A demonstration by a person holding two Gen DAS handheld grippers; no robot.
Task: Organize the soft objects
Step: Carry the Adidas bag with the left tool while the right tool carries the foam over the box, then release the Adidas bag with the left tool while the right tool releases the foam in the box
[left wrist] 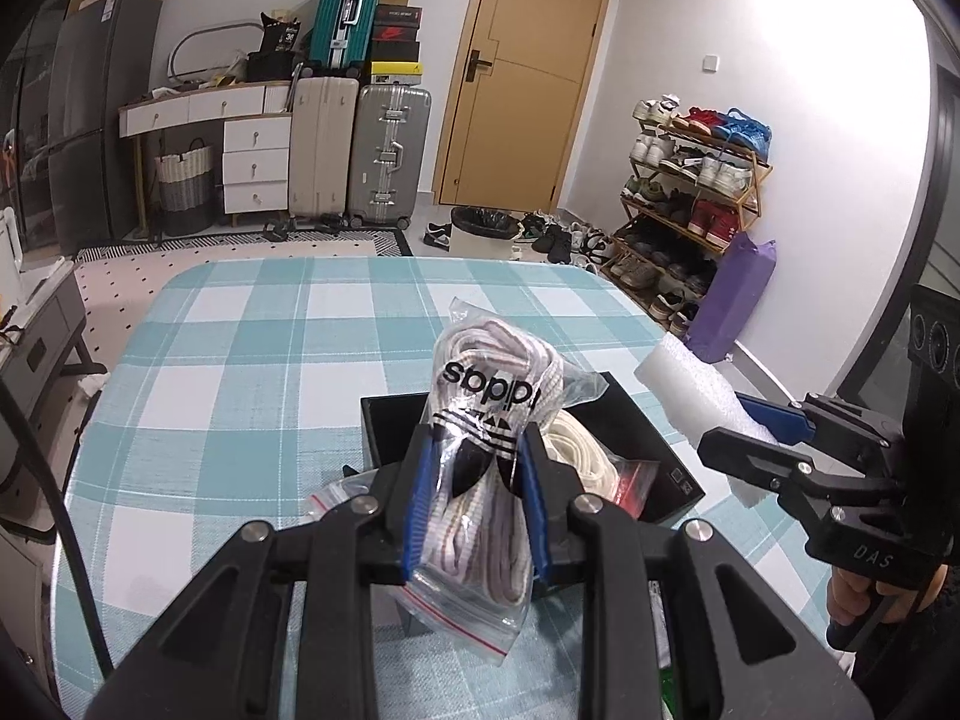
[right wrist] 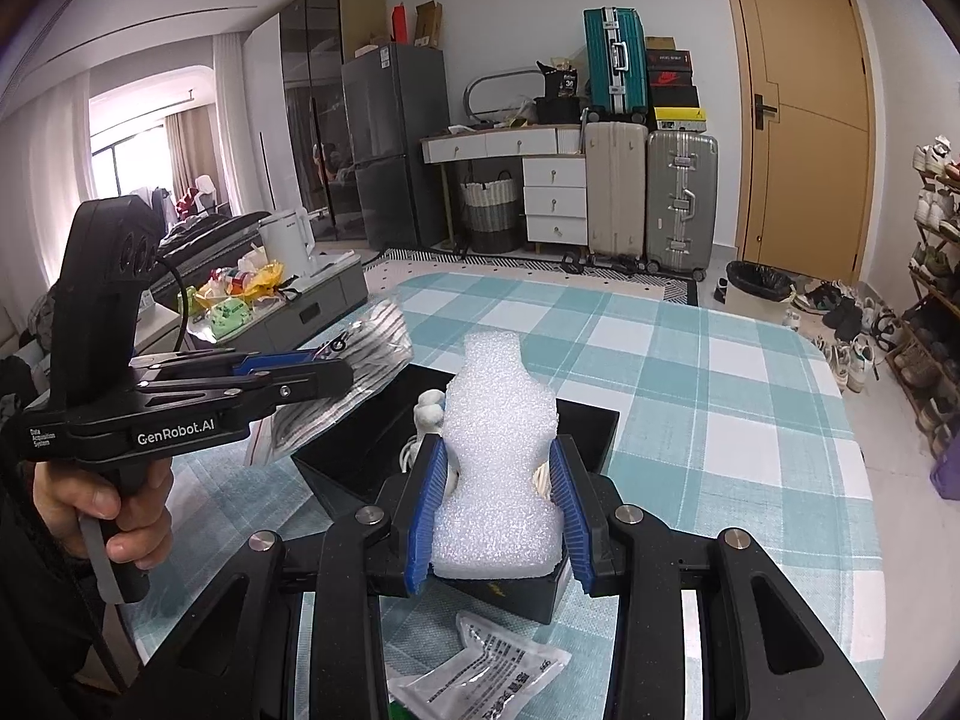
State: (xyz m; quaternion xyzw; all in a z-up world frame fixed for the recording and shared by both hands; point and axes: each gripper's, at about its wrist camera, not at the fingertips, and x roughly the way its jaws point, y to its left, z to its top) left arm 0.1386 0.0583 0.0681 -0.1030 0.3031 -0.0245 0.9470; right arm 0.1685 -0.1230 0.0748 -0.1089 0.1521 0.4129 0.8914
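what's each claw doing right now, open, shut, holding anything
left claw: closed on the clear bag of laces, held above the black box.
right claw: closed on the white foam piece.

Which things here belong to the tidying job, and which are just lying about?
Part of the job:
- lace bag, in left gripper
- foam piece, in right gripper
- black box
- white laces in the box

Just lying about:
- suitcases
- shoe rack
- bin
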